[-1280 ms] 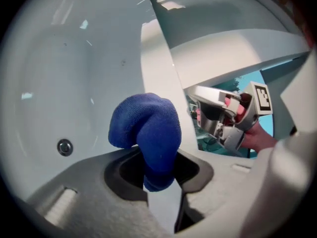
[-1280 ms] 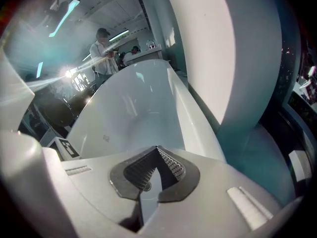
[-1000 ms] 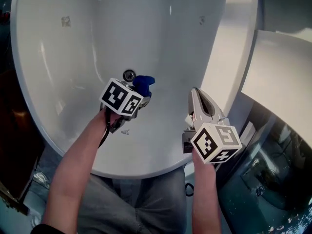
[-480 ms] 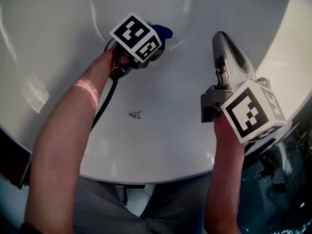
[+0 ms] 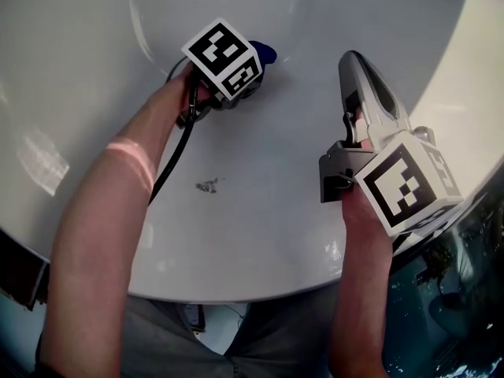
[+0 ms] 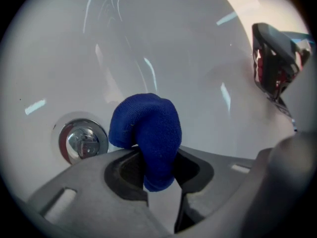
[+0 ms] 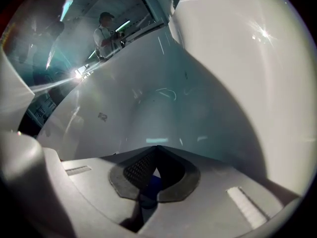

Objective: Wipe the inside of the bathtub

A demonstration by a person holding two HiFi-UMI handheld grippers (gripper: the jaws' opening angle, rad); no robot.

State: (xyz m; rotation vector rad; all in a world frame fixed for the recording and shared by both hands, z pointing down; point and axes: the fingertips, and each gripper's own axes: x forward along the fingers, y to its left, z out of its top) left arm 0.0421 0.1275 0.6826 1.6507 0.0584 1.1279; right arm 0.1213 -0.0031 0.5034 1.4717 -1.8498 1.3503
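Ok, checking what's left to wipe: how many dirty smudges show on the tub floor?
1: a dark smudge on the bathtub floor, beside the left forearm. The arms may hide more.

distant person [image 7: 105, 33]; small dark speck [image 5: 207, 185]

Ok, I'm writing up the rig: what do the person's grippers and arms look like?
The left gripper and right gripper are grey plastic, with long tapered jaws and dark textured pads. Each carries a white cube with black square markers, left, right. A black cable hangs from the left gripper beside the forearm. The forearms are bare: no sleeves show.
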